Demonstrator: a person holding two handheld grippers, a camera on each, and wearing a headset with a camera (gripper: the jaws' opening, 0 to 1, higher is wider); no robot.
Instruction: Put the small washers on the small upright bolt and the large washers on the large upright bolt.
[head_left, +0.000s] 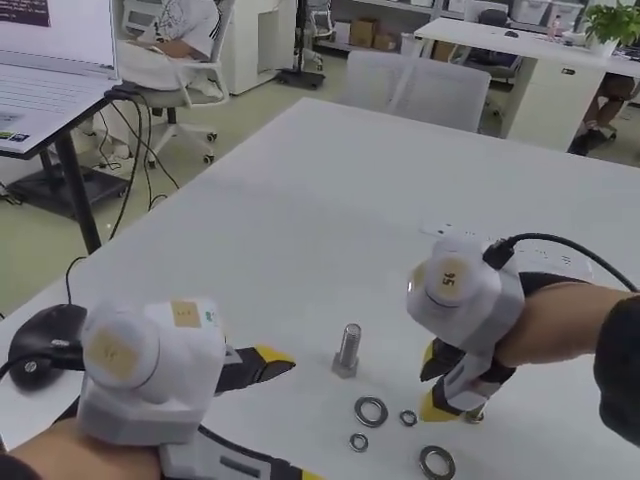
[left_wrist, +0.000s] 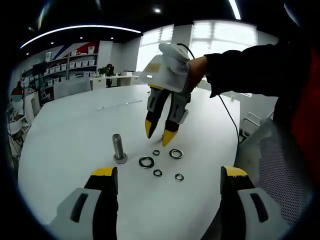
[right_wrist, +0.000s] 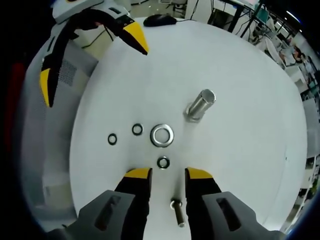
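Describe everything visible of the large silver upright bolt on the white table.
The large silver metal bolt stands upright on its wider head, flat on the white table, threaded shank pointing up. It looks like dull steel. No washer is on it; a large metal washer lies nearby, not touching. Only the table touches it.

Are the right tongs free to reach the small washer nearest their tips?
Likely yes: the right tongs stand open, and that small washer lies just ahead of them, apart from the large washer, nothing between.
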